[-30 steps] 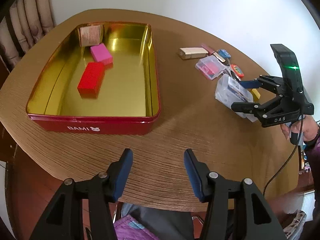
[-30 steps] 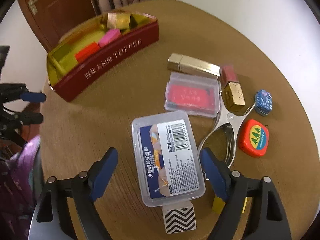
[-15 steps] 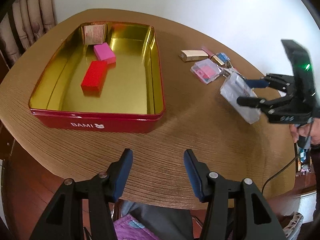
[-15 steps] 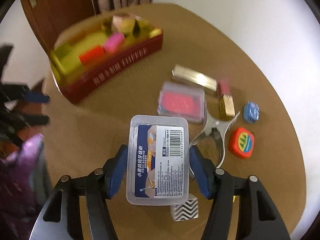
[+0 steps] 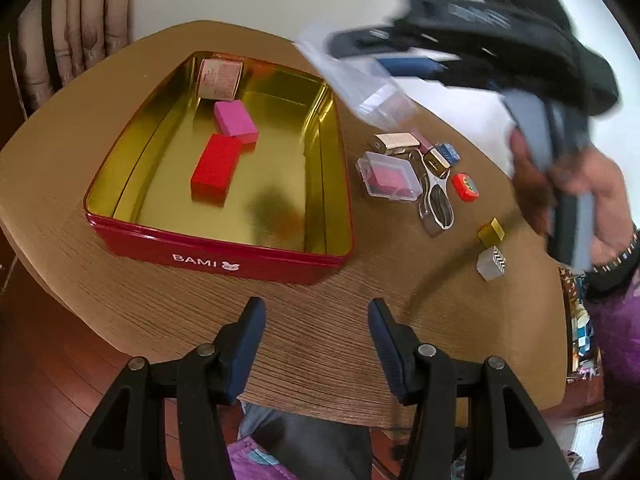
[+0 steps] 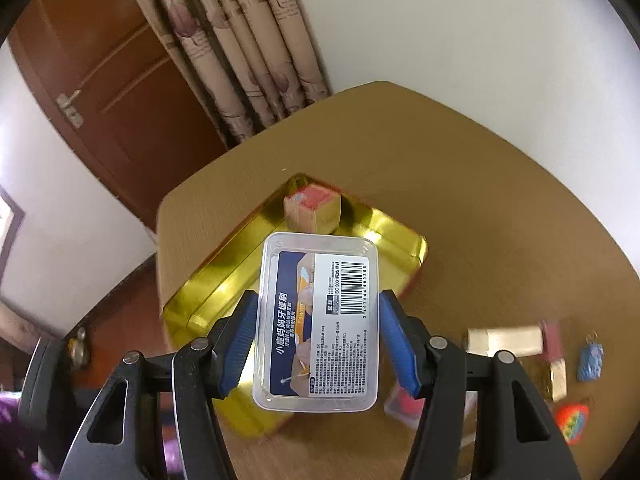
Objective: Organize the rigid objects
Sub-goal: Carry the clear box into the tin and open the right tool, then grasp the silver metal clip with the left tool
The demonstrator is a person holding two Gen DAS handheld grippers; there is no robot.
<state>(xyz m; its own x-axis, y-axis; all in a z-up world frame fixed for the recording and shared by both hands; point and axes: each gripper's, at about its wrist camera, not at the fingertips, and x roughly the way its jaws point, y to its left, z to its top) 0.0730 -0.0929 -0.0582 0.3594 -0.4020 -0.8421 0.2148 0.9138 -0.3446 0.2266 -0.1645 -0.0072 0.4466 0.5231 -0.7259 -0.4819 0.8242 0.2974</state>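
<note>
Aloft, clear box over tin

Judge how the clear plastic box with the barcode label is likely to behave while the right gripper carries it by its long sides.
The clear plastic box looks rigid: its walls stay straight between the right gripper pads. Its smooth, glossy sides may be slippery. It probably weighs little, being thin and see-through, and is held clear of the red tin.

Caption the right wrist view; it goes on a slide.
Right gripper clamps a clear labelled plastic box above the gold-lined red tin.
</note>
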